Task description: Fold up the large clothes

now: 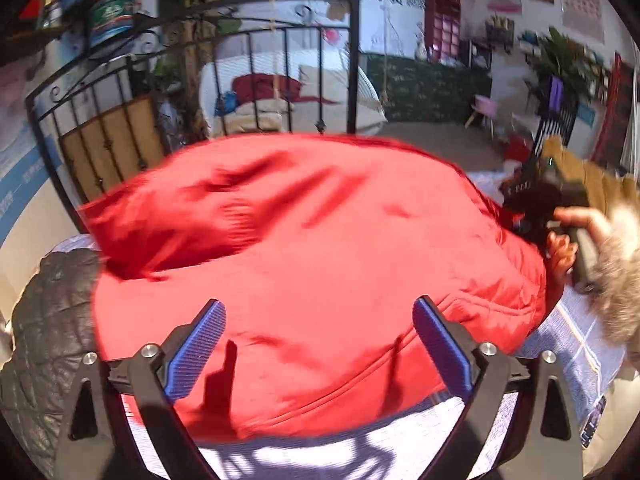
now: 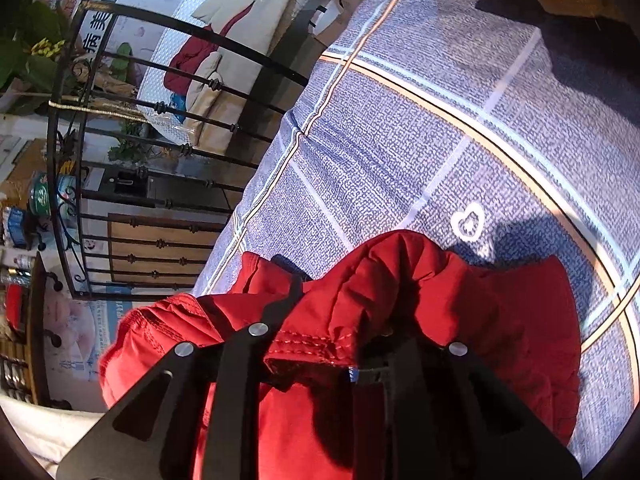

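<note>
Red jacket (image 1: 304,264) lies bunched on the checked bedsheet (image 2: 420,128), left gripper (image 1: 320,352) spread wide w/ nothing held just over its near hem, right gripper (image 2: 320,344) clenched on a fold at its far side; risk: one-sided pull drags the jacket off-square, fold slips.

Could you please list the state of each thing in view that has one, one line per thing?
red jacket: spread over the bed, one end bunched and lifted, motion-blurred.
left gripper: open, above the jacket, holding nothing.
right gripper: shut on a bunched jacket edge.
black quilted garment: lying crumpled beside the jacket.
checked bedsheet: spread out, lightly creased.
</note>
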Motion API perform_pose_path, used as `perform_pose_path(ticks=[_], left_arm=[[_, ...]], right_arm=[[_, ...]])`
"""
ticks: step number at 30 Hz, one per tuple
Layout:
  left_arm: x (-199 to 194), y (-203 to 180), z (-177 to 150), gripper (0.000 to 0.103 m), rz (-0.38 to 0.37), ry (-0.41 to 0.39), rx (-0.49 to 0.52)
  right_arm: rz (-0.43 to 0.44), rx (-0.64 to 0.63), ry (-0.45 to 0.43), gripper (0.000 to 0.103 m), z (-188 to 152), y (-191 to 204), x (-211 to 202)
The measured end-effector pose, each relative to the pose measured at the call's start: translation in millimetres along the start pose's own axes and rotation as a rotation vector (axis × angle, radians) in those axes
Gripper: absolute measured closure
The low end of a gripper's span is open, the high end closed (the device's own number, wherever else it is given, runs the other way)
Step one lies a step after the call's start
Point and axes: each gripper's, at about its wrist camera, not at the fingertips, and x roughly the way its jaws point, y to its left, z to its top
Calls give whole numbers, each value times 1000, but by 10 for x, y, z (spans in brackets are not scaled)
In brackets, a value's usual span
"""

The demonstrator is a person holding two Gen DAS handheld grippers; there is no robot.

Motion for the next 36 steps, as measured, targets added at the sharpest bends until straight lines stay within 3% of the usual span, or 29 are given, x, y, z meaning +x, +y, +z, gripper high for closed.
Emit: perform_pose_path(ticks=[4, 6, 7, 10, 13, 16, 20, 22, 25, 29, 36], left_arm=[[616, 6, 167, 5, 63, 118, -104], [782, 136, 249, 5, 31, 164, -189], [859, 190, 295, 5, 24, 192, -213], [957, 269, 434, 5, 15, 235, -246], [1048, 296, 478, 4, 26, 253, -237], [1109, 286, 441, 4, 49, 245, -219], [1098, 258, 411, 4, 44, 243, -196], [1131, 256, 414, 4, 29, 255, -184], [1186, 252, 410, 4, 22, 269, -160], [1297, 201, 411, 4, 51, 288, -135], [1614, 197, 438, 4, 89, 337, -99]], right_arm=[[115, 73, 15, 67, 50, -31, -242], [263, 85, -33, 21, 90, -20, -506], [306, 80, -91, 16, 107, -7, -710], [271, -29, -241, 14, 28, 161, -1246], [161, -337, -282, 12, -373, 630, -1407], [-9, -664, -191, 8, -985, 1043, -1023], [-301, -920, -110, 8, -1685, 1098, -210], [-396, -942, -110, 7, -1805, 1015, 40], [-387, -883, -127, 5, -1746, 913, 166], [-407, -846, -36, 4, -1598, 877, 353], [-491, -860, 46, 4, -1366, 963, 743]])
